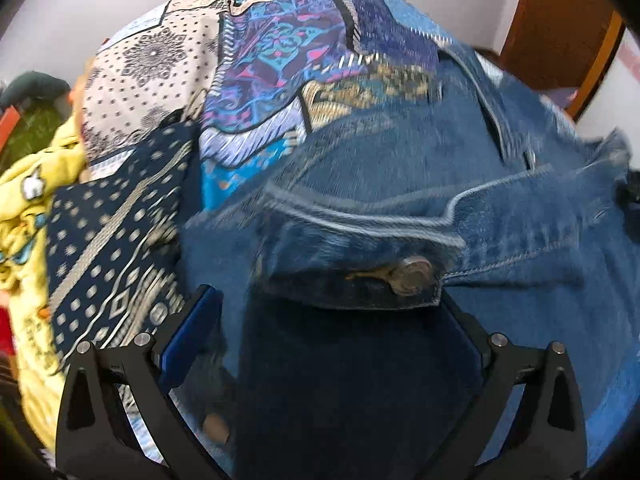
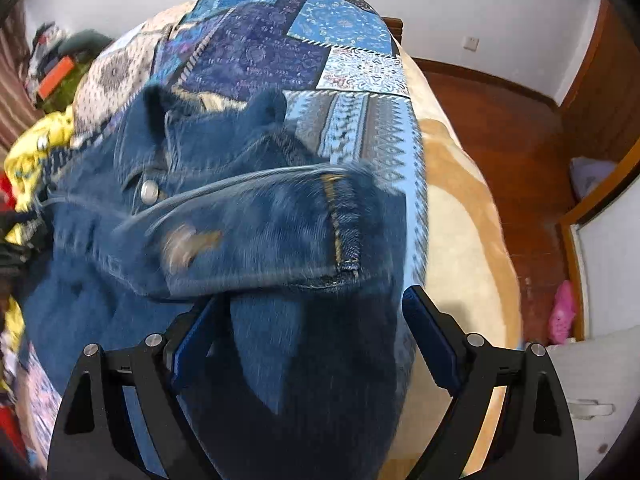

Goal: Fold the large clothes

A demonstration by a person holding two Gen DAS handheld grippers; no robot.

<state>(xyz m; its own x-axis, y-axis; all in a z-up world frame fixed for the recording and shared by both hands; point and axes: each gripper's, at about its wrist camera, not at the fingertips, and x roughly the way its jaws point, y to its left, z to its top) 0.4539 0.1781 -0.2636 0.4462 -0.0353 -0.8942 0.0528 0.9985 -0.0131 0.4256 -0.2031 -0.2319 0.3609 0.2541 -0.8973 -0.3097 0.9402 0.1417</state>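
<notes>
A blue denim jacket (image 1: pixel 420 184) lies spread on a patchwork bedspread (image 1: pixel 280 52). In the left wrist view my left gripper (image 1: pixel 326 320) stands wide open just above the denim. A folded hem with a metal button (image 1: pixel 412 276) lies right at its fingertips, and neither pad presses on it. In the right wrist view my right gripper (image 2: pixel 312 320) is also open over the jacket (image 2: pixel 200 168). A folded cuff (image 2: pixel 260 236) lies loose just ahead of its blue pads (image 2: pixel 432 340). Both views are blurred by motion.
A yellow garment (image 1: pixel 28 208) and a navy patterned cloth (image 1: pixel 116 232) lie piled at the left of the bed. A beige blanket (image 2: pixel 460 220) hangs over the bed's right side above a wooden floor (image 2: pixel 500 140), where a pink slipper (image 2: pixel 562 312) lies.
</notes>
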